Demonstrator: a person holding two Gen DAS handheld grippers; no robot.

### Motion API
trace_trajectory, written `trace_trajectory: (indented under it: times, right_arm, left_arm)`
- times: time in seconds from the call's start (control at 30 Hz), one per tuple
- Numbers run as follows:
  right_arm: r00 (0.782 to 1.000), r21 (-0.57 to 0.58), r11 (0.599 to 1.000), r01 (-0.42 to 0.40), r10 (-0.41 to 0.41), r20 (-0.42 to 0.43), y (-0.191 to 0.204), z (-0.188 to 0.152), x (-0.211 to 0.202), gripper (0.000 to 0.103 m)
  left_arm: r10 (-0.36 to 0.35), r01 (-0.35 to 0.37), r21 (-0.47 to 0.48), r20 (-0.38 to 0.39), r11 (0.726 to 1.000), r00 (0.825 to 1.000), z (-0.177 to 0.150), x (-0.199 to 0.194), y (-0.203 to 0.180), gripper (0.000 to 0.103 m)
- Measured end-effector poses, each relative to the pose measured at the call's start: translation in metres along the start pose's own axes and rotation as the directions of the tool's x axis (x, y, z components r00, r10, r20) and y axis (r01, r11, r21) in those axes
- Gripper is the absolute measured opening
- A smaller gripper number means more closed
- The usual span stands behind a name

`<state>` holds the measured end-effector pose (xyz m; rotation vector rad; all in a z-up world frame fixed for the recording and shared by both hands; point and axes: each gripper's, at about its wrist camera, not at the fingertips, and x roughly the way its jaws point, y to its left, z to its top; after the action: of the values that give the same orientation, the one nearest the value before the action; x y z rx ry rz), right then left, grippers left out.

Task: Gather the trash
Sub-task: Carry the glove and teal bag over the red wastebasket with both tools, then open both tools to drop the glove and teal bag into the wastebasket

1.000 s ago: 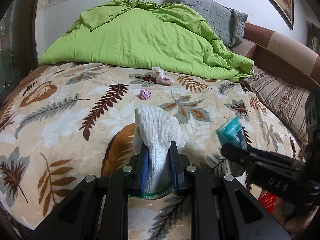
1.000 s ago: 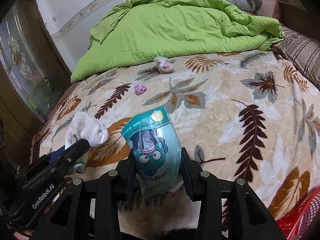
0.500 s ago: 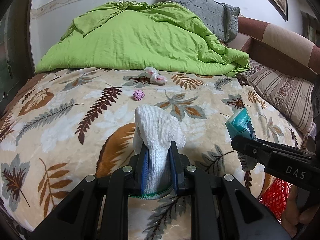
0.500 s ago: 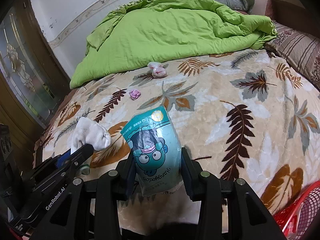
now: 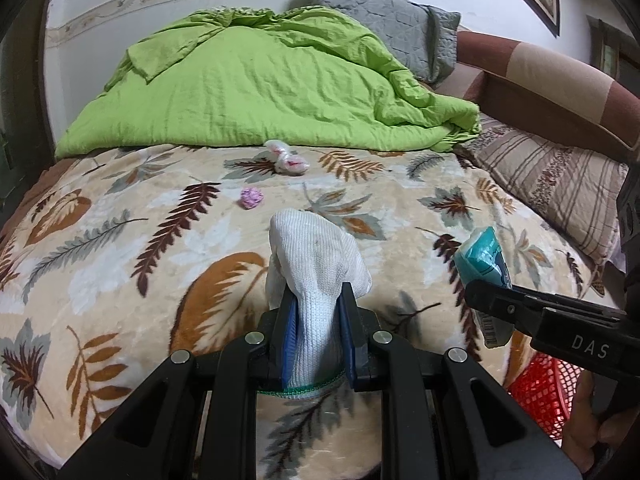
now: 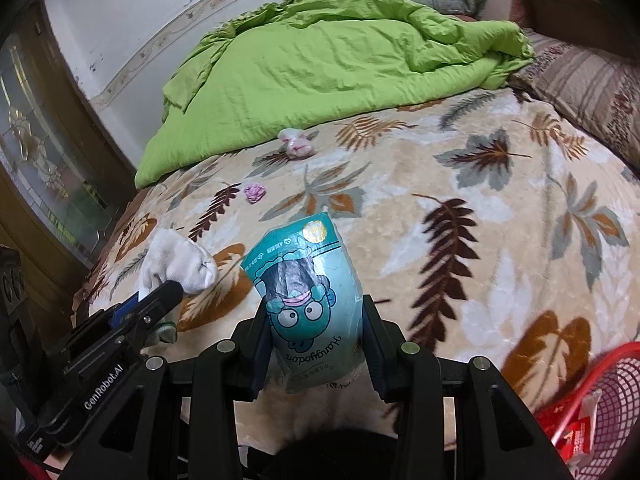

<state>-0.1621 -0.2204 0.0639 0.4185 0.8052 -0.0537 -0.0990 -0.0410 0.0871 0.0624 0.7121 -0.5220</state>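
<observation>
Two items were in hand. The left gripper (image 5: 316,316) was nearly closed, its blue pads pinching one white sock (image 5: 316,264), which stood up out of the jaws with its green-trimmed cuff hanging below them. The right gripper (image 6: 318,336) was partly open around one teal snack packet (image 6: 312,300) with a cartoon face, pads pressed on both its sides; the packet was upright and leaned slightly. Both items were held above the near edge of the bed, side by side, sock on the left, packet on the right, not touching.

Two pieces were loose on the leaf-print blanket (image 5: 120,248): one small crumpled purple wad (image 5: 251,198) mid-bed, and one knotted clear plastic bag (image 5: 286,158) with pink inside, further back, just beside the edge of the green duvet (image 5: 260,92). They were apart from each other.

One red mesh basket (image 6: 600,404) was at lower right past the bed's near corner, with red-and-white wrappers inside; count unclear.

The green duvet was heaped across the far part of the bed, a grey pillow (image 5: 396,36) behind it and a striped pillow (image 5: 556,184) at right. The blanket between the grippers and the two loose pieces was flat and bare. A dark glass-panelled door (image 6: 44,152) flanked the left side and a brown headboard (image 5: 540,72) the right.
</observation>
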Motion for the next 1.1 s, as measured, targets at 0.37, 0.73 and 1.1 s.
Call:
trace_trajectory:
  times: [0.37, 0.73, 1.1]
  right_arm:
    - [0.992, 0.148, 0.983, 0.111, -0.117, 0.037, -0.082, -0.018, -0.073, 0.044]
    - [0.953, 0.399, 0.880, 0.259, -0.300, 0.041, -0.187, -0.069, -0.171, 0.045]
    - [0.942, 0.488, 0.825, 0.283, -0.336, 0.021, -0.222, -0.092, -0.193, 0.055]
  left_arm:
    - [-0.222, 0.225, 0.068, -0.043, 0.972, 0.974, 0.011, -0.005, -0.063, 0.018]
    - [-0.469, 0.510, 0.199, -0.218, 0.837, 0.856, 0.003, -0.002, -0.185, 0.018]
    - [-0.507, 0.669, 0.261, -0.482, 0.696, 0.715, -0.047, 0.014, -0.284, 0.038]
